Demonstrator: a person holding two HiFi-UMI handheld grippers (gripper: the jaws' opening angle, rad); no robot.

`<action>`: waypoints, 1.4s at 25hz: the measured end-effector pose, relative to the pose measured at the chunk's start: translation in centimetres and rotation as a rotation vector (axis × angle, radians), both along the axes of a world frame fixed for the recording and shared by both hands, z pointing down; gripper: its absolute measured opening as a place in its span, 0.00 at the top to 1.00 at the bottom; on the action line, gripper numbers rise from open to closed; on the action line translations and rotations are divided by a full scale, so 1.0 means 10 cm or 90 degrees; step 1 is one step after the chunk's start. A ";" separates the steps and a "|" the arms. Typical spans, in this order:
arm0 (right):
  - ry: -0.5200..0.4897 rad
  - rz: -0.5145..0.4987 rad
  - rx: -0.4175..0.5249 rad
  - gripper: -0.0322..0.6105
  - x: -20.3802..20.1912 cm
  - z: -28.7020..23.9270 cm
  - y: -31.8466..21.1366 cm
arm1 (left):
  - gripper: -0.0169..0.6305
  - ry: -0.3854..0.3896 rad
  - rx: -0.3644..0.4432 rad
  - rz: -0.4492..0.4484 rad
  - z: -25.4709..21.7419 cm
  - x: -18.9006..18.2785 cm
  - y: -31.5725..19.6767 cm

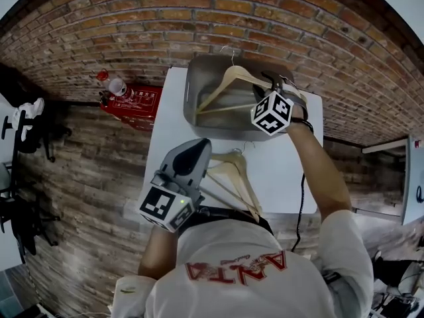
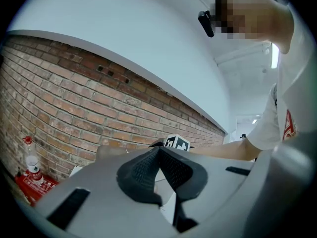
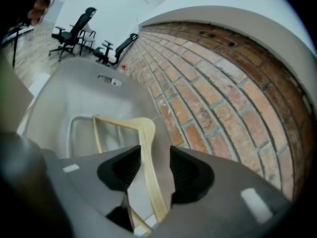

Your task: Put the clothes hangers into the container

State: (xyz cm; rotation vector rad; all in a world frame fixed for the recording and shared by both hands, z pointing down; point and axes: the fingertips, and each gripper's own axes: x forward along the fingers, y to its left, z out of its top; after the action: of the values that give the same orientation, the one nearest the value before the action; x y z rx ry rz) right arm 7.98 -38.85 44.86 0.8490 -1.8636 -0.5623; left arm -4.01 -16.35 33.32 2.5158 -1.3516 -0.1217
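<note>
On the floor at far left a red box (image 1: 138,102) sits against the brick wall with a bottle (image 1: 117,86) beside it. Over the near edge of the white table (image 1: 286,172) the left gripper (image 1: 197,148) hangs with its 2 jaws pressed together and nothing between them. Just right of it, a small pile of wooden hangers (image 1: 233,172) lies on the table. Further back, the grey container (image 1: 192,78) stands at the table's far edge by the wall, and 1 wooden hanger (image 1: 228,83) lies tilted inside it, hook toward the bricks. At the container's right end the right gripper (image 1: 273,83) has its jaws spread, with that hanger's arm (image 3: 146,133) running loose between them.
</note>
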 end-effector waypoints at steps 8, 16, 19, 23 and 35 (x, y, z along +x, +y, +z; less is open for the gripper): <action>-0.234 0.041 0.028 0.88 0.19 -0.88 0.48 | 0.96 -0.010 0.034 0.009 -0.19 0.08 0.02; -0.421 0.078 0.037 0.95 0.60 -1.47 1.01 | 0.96 -0.031 0.057 0.013 -0.38 0.21 0.05; -0.478 0.089 0.043 0.95 0.78 -1.61 1.19 | 0.96 -0.035 0.068 0.014 -0.43 0.25 0.07; -0.541 0.089 0.037 0.95 0.93 -1.72 1.43 | 0.96 -0.041 0.080 0.011 -0.47 0.30 0.07; -0.678 0.075 -0.002 0.95 1.11 -1.76 2.06 | 0.96 -0.059 0.090 -0.010 -0.60 0.46 0.12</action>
State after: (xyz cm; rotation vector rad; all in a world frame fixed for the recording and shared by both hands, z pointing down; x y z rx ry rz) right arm 19.06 -18.27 27.24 1.4052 -2.7123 0.0211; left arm 0.59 -15.16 27.31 2.6581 -1.4462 -0.1087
